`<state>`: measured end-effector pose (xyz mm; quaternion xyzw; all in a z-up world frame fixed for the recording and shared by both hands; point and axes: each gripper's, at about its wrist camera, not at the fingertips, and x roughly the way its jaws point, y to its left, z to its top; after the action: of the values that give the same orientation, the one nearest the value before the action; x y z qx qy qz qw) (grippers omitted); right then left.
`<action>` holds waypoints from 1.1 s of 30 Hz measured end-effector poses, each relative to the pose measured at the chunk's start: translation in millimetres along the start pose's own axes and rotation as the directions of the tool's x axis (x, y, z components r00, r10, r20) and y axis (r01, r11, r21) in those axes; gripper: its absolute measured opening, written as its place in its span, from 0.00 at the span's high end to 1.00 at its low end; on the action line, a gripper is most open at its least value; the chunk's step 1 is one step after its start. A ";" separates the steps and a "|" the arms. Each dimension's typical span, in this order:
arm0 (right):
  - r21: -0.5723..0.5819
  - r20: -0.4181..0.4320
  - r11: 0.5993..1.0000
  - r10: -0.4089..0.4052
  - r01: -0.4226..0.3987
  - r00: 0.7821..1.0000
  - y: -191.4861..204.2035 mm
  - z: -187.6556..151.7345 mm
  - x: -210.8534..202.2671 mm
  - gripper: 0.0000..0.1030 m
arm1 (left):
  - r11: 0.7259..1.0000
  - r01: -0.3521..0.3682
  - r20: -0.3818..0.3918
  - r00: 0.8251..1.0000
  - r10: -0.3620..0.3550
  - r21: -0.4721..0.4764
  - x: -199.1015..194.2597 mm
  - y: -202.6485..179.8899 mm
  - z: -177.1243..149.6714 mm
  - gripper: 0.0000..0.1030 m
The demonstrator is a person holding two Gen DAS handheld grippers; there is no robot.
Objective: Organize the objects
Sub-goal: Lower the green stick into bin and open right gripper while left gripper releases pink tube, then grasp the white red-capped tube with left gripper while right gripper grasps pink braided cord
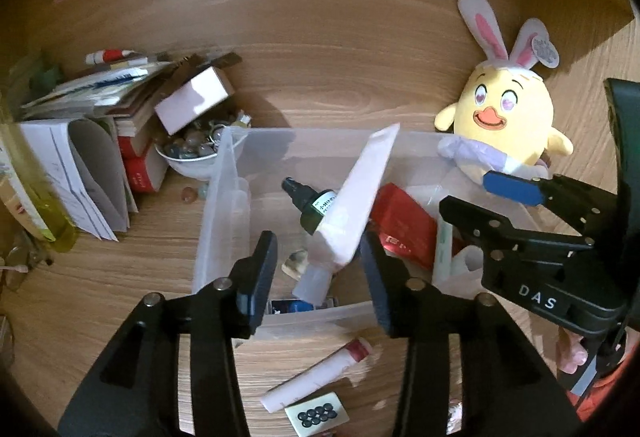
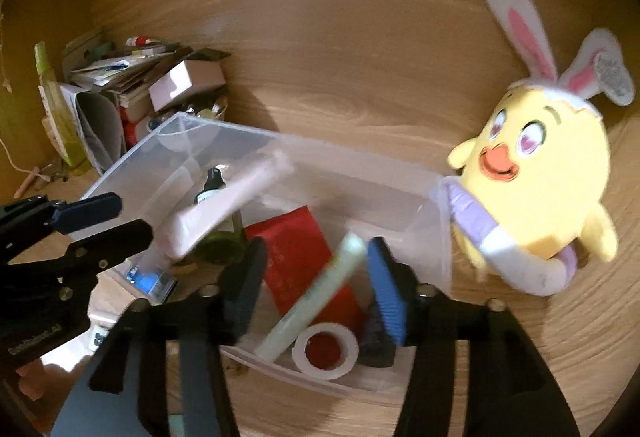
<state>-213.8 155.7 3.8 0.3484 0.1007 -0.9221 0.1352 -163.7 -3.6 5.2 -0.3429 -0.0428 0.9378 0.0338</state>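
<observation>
Diagonally upright white tube [image 1: 356, 197], cap down

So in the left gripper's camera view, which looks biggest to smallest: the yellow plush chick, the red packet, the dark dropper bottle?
1. Yellow plush chick, clearly the largest, ears included.
2. Red packet in the clear bin, though a white tube partly covers it.
3. Dark dropper bottle, also partly hidden, so the gap from the packet is unsure.

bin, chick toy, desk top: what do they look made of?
Bin: translucent frosted plastic; its contents and the desk show through its walls. Chick toy: soft plush fabric, matte and fuzzy, with felt-like ears. Desk top: wood-grain surface, satin; solid wood or laminate, cannot tell which.
</observation>
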 end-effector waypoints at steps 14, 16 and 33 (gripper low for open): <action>-0.035 0.049 0.999 0.032 -0.031 0.998 6.3 1.6 -30.2 0.23 | 0.999 -0.002 0.046 0.999 0.001 0.034 -35.8 -7.8 -2.3 0.25; -0.034 0.055 0.998 0.045 -0.044 0.997 5.1 -0.8 -37.3 0.22 | 0.999 -0.009 0.057 0.998 0.007 0.034 -43.0 -6.3 -3.3 0.22; -0.063 0.061 0.994 0.098 -0.094 0.993 9.2 -30.9 -69.3 0.19 | 1.000 -0.018 0.019 1.000 0.018 0.020 -72.5 11.1 -34.9 0.07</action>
<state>-141.9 168.1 26.6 0.3189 0.1071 -0.9217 0.1930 -86.3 -19.3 23.9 -0.3339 -0.0304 0.9417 0.0283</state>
